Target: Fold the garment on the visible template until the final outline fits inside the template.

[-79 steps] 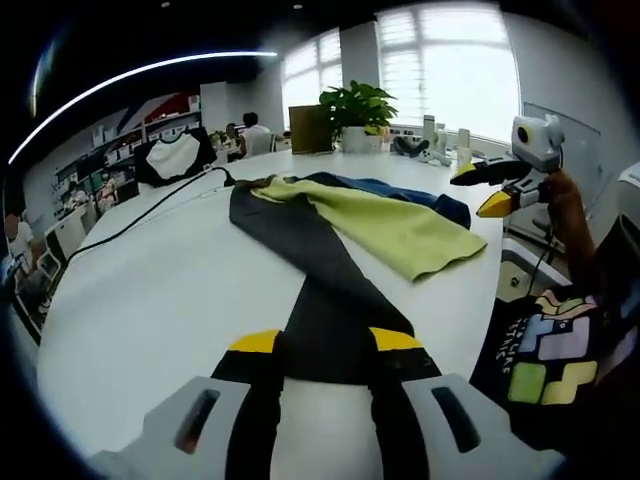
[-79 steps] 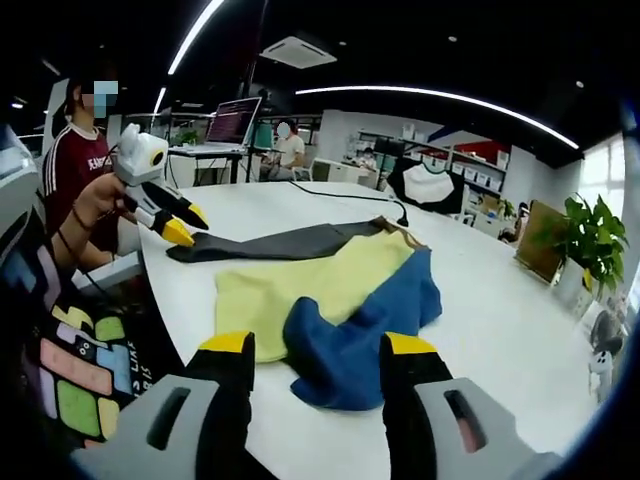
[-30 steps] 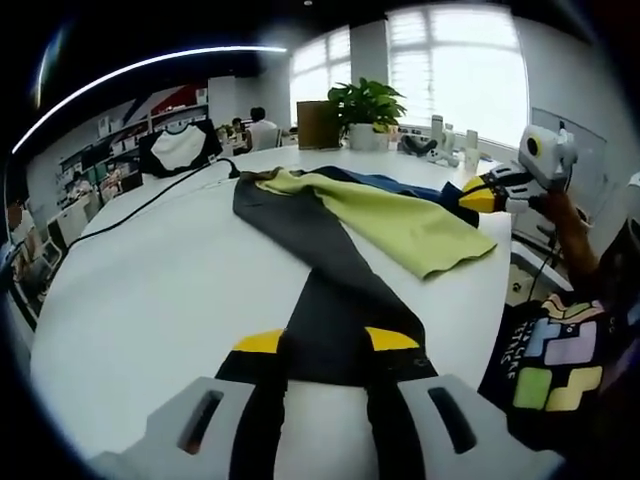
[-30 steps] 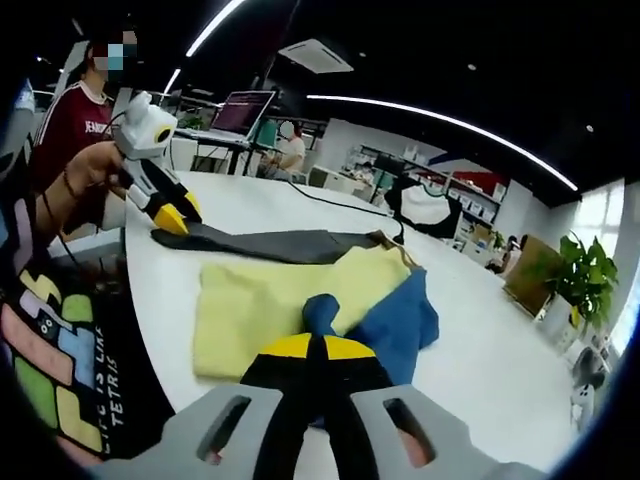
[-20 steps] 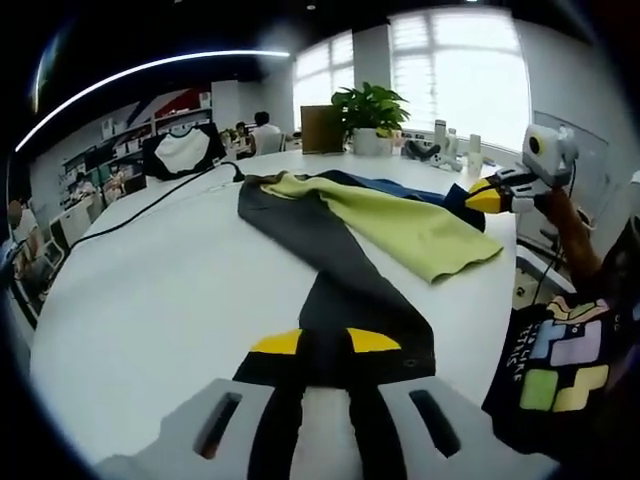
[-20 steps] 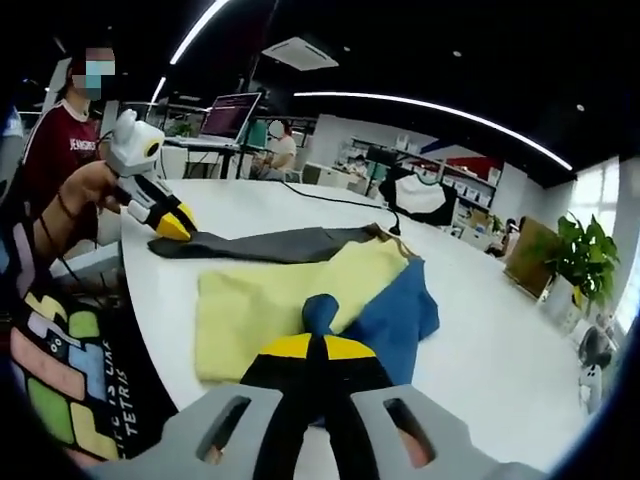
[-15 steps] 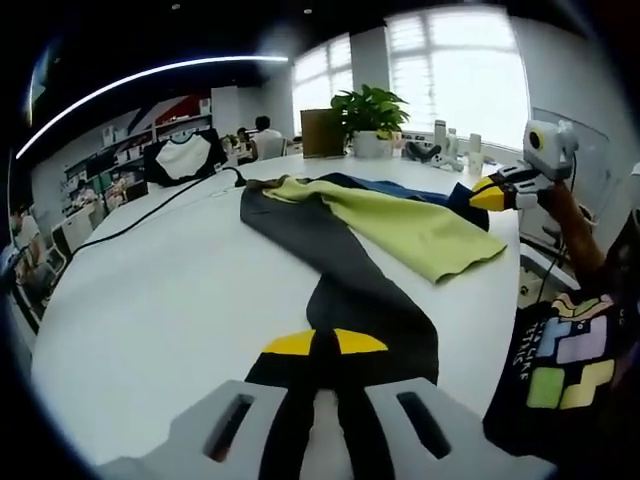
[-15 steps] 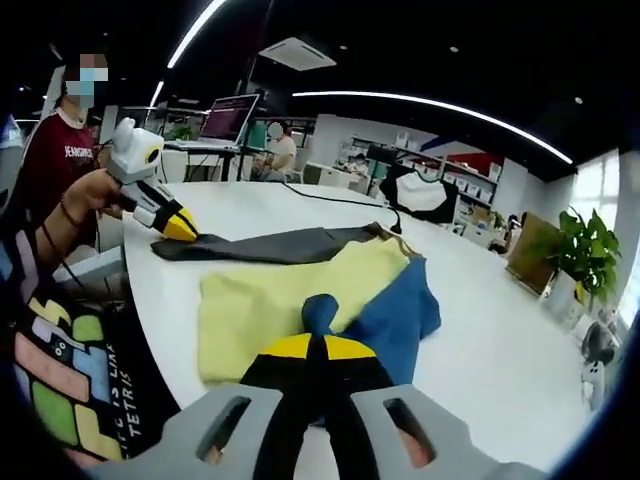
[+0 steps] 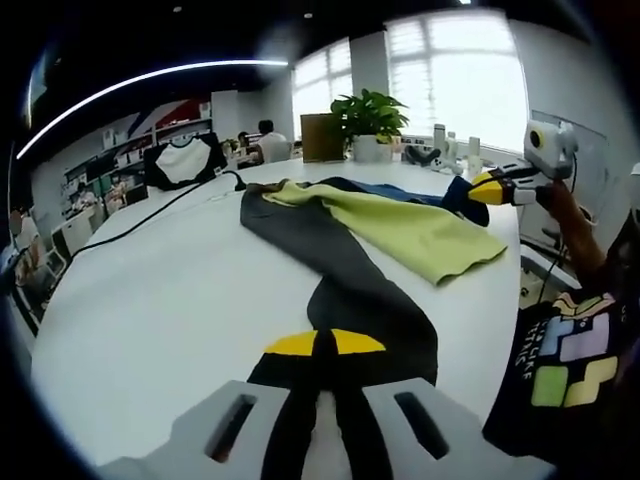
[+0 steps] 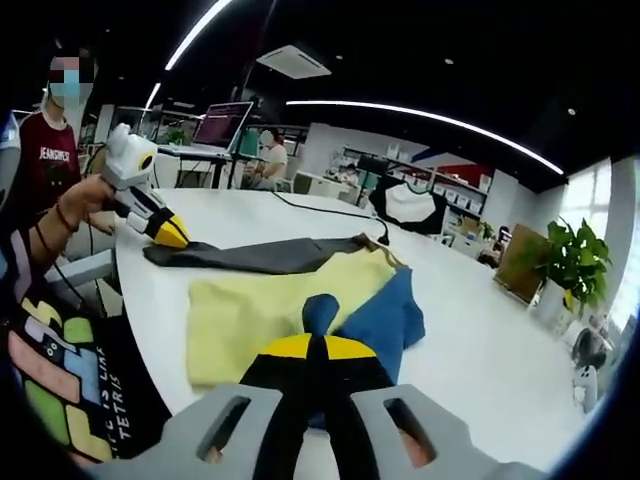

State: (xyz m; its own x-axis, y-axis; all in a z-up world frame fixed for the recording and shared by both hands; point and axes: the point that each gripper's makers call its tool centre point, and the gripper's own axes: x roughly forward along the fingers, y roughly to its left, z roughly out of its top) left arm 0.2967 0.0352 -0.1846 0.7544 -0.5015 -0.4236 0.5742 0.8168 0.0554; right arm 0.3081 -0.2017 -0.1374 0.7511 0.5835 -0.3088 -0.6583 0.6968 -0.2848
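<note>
In the left gripper view, the left gripper (image 9: 322,344) is clamped on the near end of the garment's dark grey sleeve (image 9: 340,270); the cloth between the yellow tips is hidden. The garment (image 9: 380,225) lies on the white table (image 9: 150,300) with its long axis running from this gripper toward the potted plant (image 9: 368,118) at the far edge. Its yellow-green panel (image 9: 410,232) reaches close to the table's edge on the view's right, while bare tabletop spreads wide on the other side, crossed by a black cable (image 9: 150,210). The blue sleeve (image 9: 455,196) is mostly hidden behind the yellow panel; the right gripper (image 9: 487,190) pinches its tip there.

In the right gripper view, the right gripper (image 10: 317,348) is closed on the blue sleeve (image 10: 375,318), whose held end stands up just above the tips. The grey sleeve (image 10: 255,255) stretches to the left gripper (image 10: 170,235) near the table edge. No template outline can be made out on the table (image 10: 480,350).
</note>
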